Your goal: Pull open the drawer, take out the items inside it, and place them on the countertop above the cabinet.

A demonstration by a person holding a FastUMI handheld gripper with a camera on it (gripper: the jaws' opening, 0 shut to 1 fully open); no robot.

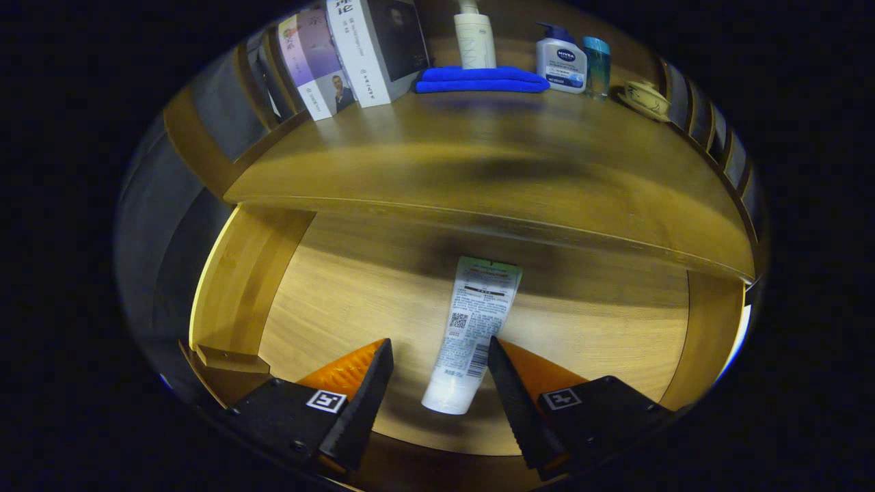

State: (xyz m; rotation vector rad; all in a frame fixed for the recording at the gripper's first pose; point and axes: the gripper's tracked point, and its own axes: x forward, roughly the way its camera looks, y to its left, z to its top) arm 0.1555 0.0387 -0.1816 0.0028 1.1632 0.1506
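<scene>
The wooden drawer (225, 301) is pulled out below the countertop (478, 164). A white squeeze tube (472, 335) with a green end lies flat on the drawer's floor, cap end toward me. My gripper (441, 348) is open and hovers over the drawer, its two fingers on either side of the tube's lower half. The right finger stands close beside the tube; the left finger is apart from it. Whether the fingertips are level with the tube or above it is unclear.
At the back of the countertop stand books (355, 55), a folded blue cloth (482, 78) with a pump bottle (475, 37) behind it, a white lotion bottle (560, 65), a teal jar (597, 65) and a small cup on a saucer (646, 99). Slatted rails flank the countertop.
</scene>
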